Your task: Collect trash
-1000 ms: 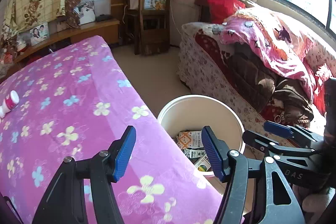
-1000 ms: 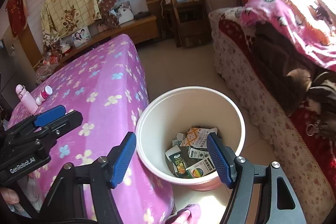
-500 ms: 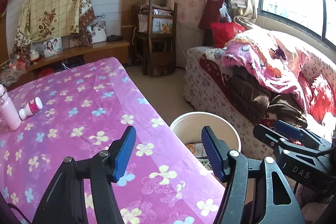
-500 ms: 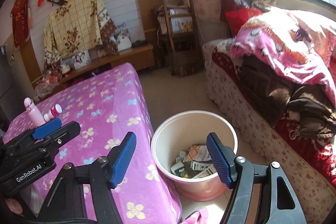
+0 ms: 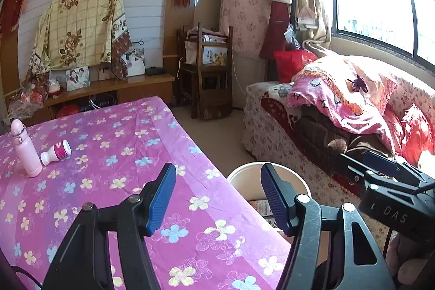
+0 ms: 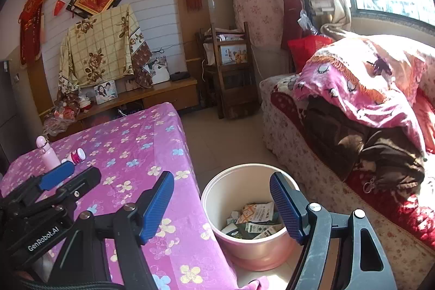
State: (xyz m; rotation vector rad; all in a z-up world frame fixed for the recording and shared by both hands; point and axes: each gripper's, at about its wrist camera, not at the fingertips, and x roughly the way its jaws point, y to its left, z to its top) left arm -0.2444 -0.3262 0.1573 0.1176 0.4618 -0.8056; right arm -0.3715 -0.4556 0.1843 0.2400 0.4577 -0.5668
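Observation:
A cream bucket (image 6: 217, 189) stands on the floor beside the table and holds several paper cartons and wrappers (image 6: 257, 211); its rim also shows in the left wrist view (image 5: 244, 170). My right gripper (image 6: 221, 204) is open and empty above the bucket. My left gripper (image 5: 217, 197) is open and empty over the table's near right edge. A small white and pink bottle (image 5: 55, 152) lies on its side on the purple flowered tablecloth (image 5: 130, 154), far left, next to an upright pink flask (image 5: 25, 148). Both also show in the right wrist view: the bottle (image 6: 76, 155) and the flask (image 6: 49, 154).
A sofa (image 5: 312, 127) with pink blankets runs along the right under the window. A wooden chair (image 5: 209, 72) and a low wooden cabinet (image 5: 108, 89) with photo frames stand at the back wall. Bare floor (image 6: 225, 143) lies between table and sofa.
Both grippers have lifted and tilted up away from the bucket. The view now takes in the back wall, and the flask and small bottle have come into sight. Both stay open.

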